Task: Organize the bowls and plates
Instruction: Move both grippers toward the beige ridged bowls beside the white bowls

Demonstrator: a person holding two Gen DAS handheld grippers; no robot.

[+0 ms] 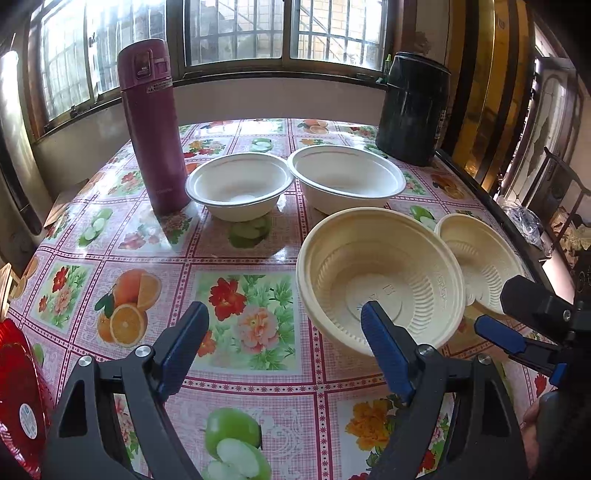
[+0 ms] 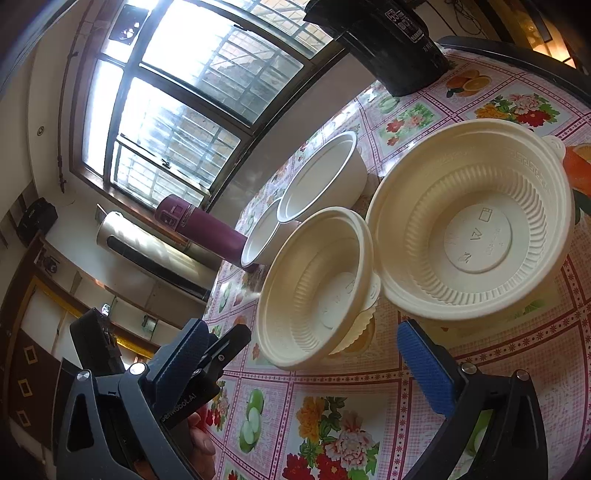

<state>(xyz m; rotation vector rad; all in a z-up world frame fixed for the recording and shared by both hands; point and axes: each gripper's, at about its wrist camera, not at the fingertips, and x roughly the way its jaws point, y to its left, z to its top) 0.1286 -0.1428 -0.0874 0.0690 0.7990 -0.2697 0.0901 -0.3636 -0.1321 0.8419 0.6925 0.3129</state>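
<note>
We see four bowls upright, mouths up, on the flowered bench (image 1: 155,258) by the window (image 1: 236,29). The nearest cream bowl (image 1: 380,277) lies ahead of our wide, empty left claw (image 1: 284,314); our right claw (image 2: 310,332) gapes empty too.

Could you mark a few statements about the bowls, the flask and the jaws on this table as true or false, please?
1. Four bowls stand on the table: two white bowls and two cream ribbed bowls. True.
2. The maroon flask lies on its side. False: it stands upright, left of the white bowls.
3. The left gripper has its jaws shut on a cream bowl. False: the jaws are open and hold nothing.
4. The right gripper holds nothing, its jaws open. True.
5. The bowls are already stacked in one pile. False: each sits separately on the tablecloth.
</note>
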